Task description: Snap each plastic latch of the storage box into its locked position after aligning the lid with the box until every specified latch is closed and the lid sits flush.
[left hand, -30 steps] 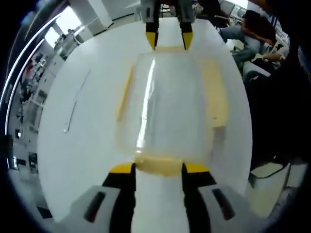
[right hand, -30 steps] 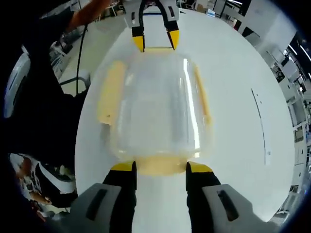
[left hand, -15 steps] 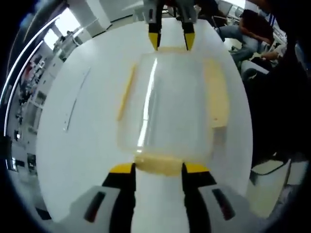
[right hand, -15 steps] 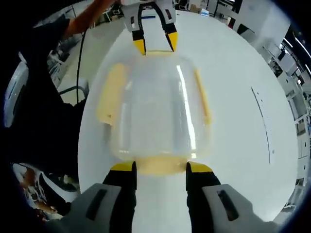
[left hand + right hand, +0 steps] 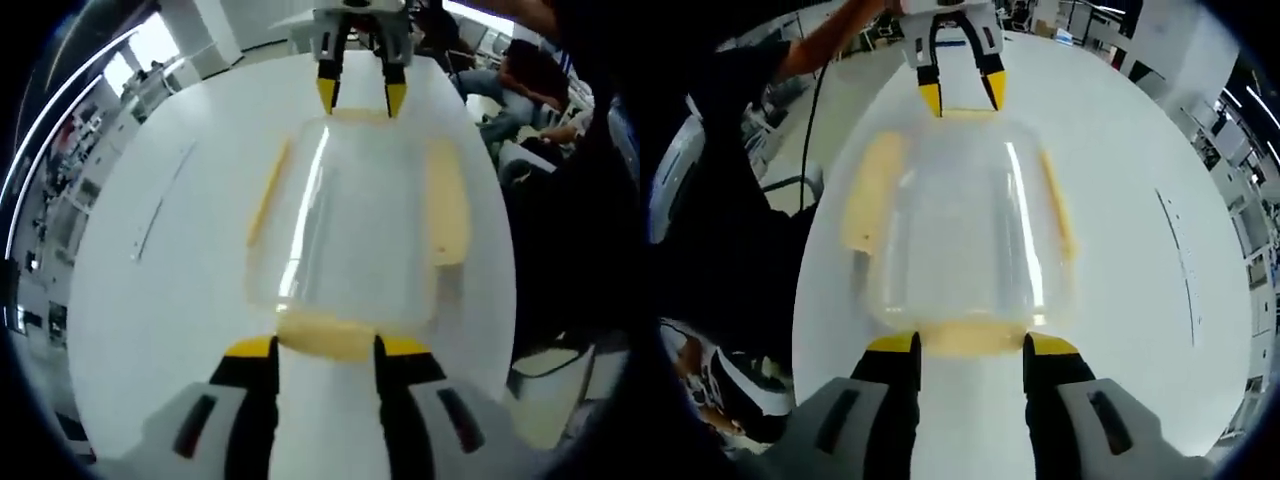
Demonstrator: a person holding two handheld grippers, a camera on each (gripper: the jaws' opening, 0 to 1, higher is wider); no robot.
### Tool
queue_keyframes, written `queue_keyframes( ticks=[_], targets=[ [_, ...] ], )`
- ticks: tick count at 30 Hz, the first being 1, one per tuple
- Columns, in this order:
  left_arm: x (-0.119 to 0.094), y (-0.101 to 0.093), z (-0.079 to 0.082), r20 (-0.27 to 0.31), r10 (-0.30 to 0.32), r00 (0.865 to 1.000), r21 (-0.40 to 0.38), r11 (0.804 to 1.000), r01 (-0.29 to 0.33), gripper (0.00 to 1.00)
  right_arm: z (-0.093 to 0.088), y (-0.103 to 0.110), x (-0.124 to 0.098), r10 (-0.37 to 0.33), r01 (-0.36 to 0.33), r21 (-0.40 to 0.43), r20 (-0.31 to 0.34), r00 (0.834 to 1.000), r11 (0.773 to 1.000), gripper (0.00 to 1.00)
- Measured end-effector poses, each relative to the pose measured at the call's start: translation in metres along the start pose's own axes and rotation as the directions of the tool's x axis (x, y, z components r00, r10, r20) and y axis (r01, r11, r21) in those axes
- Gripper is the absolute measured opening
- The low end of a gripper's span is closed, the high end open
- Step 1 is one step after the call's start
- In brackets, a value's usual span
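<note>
No brand, label or legible writing is visible on any item.

The clear plastic storage box with its transparent lid (image 5: pixel 350 225) sits near the middle of the white round bench (image 5: pixel 150 300), clear of all edges. Pale yellow plastic latches run along its four sides.

Left gripper view: the left gripper (image 5: pixel 325 348) stands with its black, yellow-tipped jaws apart, straddling the near short-side yellow latch (image 5: pixel 322 335); whether the tips touch it cannot be told. At the far short side the right gripper (image 5: pixel 361 97) points back toward the camera, jaws spread at the far yellow latch (image 5: pixel 358 115). The long latch on the picture's right (image 5: pixel 447 215) looks wide and flared out from the box; the long latch on the picture's left (image 5: pixel 268 192) appears as a narrow strip close to the wall. A thin dark line (image 5: pixel 160 205) marks the bench surface. Seated people (image 5: pixel 520 80) are beyond the bench edge at upper right.

Right gripper view: the same box (image 5: pixel 960 230) is seen from the opposite end, the right gripper (image 5: pixel 968 345) with jaws parted at its near latch, the left gripper (image 5: pixel 960 98) at the far end, held by a person's bare forearm (image 5: pixel 830 35). A dark cable (image 5: pixel 805 110) hangs off the bench edge at left.
</note>
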State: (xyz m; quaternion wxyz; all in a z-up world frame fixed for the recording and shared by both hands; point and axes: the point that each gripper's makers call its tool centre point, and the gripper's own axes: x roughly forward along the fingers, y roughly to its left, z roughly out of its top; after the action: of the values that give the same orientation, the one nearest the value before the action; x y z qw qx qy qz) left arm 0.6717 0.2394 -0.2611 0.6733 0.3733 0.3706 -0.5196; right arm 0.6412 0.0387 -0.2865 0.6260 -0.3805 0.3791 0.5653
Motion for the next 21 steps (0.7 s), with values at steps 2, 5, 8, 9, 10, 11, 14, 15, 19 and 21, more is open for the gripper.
queue_keyframes(
  ticks=[2, 5, 8, 9, 10, 11, 14, 15, 19, 21],
  targets=[
    [-0.009, 0.000, 0.013, 0.061, -0.005, 0.998, -0.011, 1.000, 0.006, 0.36, -0.001, -0.001, -0.005, -0.006, 0.006, -0.013, -0.003, 1.000, 1.000, 0.41],
    [-0.012, -0.005, 0.032, 0.136, -0.009, 0.991, -0.006, 1.000, 0.010, 0.33, 0.001, -0.004, -0.012, -0.018, 0.018, -0.016, 0.012, 1.000, 1.000, 0.37],
    [-0.008, -0.016, 0.044, 0.164, -0.046, 0.985, -0.002, 0.999, 0.047, 0.32, 0.005, -0.005, -0.020, -0.013, 0.013, -0.011, 0.039, 0.999, 1.000, 0.28],
    [-0.006, -0.017, 0.046, 0.167, -0.051, 0.985, 0.000, 0.999, 0.051, 0.31, 0.004, -0.006, -0.020, -0.018, 0.019, -0.013, 0.037, 0.999, 1.000, 0.23],
    [-0.003, -0.018, 0.048, 0.172, -0.055, 0.984, 0.002, 0.998, 0.055, 0.30, 0.002, -0.008, -0.021, -0.027, 0.027, -0.023, 0.025, 0.999, 0.999, 0.22],
    [0.000, -0.017, 0.051, 0.177, -0.056, 0.983, 0.002, 0.998, 0.057, 0.29, 0.001, -0.008, -0.021, -0.018, 0.019, -0.020, 0.021, 1.000, 1.000, 0.21],
    [0.007, -0.014, 0.055, 0.190, -0.051, 0.980, -0.004, 0.999, 0.053, 0.23, 0.000, -0.009, -0.017, -0.018, 0.019, -0.009, 0.019, 1.000, 1.000, 0.12],
    [0.008, -0.014, 0.056, 0.196, -0.055, 0.979, -0.009, 0.998, 0.058, 0.20, -0.002, -0.010, -0.015, -0.025, 0.025, -0.016, 0.008, 1.000, 1.000, 0.12],
    [0.012, -0.016, 0.057, 0.212, -0.066, 0.975, -0.012, 0.997, 0.071, 0.12, -0.008, -0.009, -0.007, -0.016, 0.015, -0.016, -0.031, 0.999, 1.000, 0.07],
    [0.013, -0.016, 0.057, 0.220, -0.066, 0.973, -0.012, 0.997, 0.070, 0.10, -0.010, -0.009, -0.004, -0.007, 0.007, -0.008, -0.042, 0.999, 1.000, 0.04]
  ],
)
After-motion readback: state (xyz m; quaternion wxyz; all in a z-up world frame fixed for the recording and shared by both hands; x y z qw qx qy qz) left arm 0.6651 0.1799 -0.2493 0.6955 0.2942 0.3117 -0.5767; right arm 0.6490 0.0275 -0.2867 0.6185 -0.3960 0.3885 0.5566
